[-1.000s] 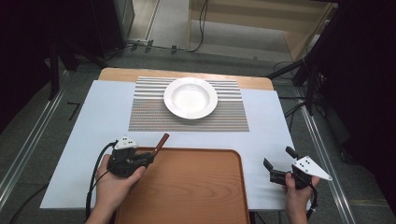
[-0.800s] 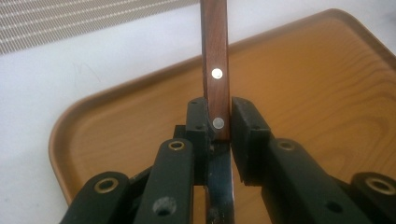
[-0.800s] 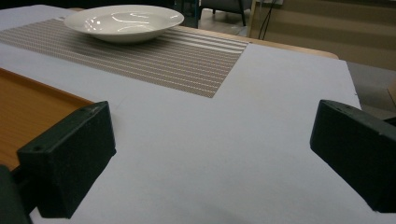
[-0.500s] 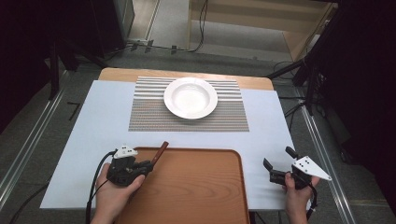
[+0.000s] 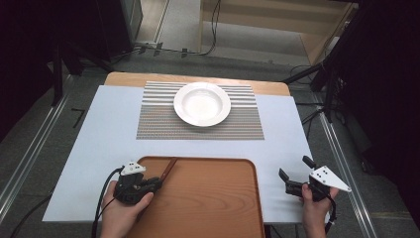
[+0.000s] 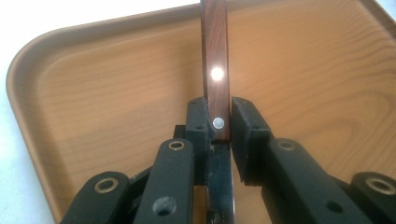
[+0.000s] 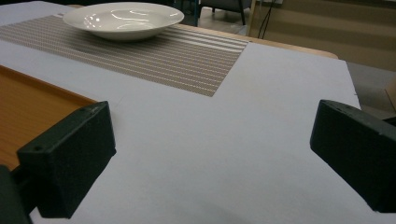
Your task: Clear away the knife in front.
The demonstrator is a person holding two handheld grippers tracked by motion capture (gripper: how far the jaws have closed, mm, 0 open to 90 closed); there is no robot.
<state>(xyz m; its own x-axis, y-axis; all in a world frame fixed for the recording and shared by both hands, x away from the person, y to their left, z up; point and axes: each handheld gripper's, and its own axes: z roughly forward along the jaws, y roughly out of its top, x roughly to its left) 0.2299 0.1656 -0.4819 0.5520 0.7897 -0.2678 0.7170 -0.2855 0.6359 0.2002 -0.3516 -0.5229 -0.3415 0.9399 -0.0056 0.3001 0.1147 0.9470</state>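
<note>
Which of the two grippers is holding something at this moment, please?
The left gripper, over the wooden tray, is shut on a knife by its brown handle. The right gripper stands open over the white table cover.

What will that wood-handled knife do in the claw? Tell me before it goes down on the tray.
The knife will probably stay stiff: its riveted wooden handle runs straight out of the left claw. The glossy handle may slip or pivot, since the pads grip only a short stretch. Flat-sided, it is unlikely to roll on the tray.

The table [image 5: 99, 129] is brightly and evenly lit from above, while the surrounding room is left dark. A glare spot is seen on the knife handle [image 6: 216, 70]; the near jaws are blurred.
</note>
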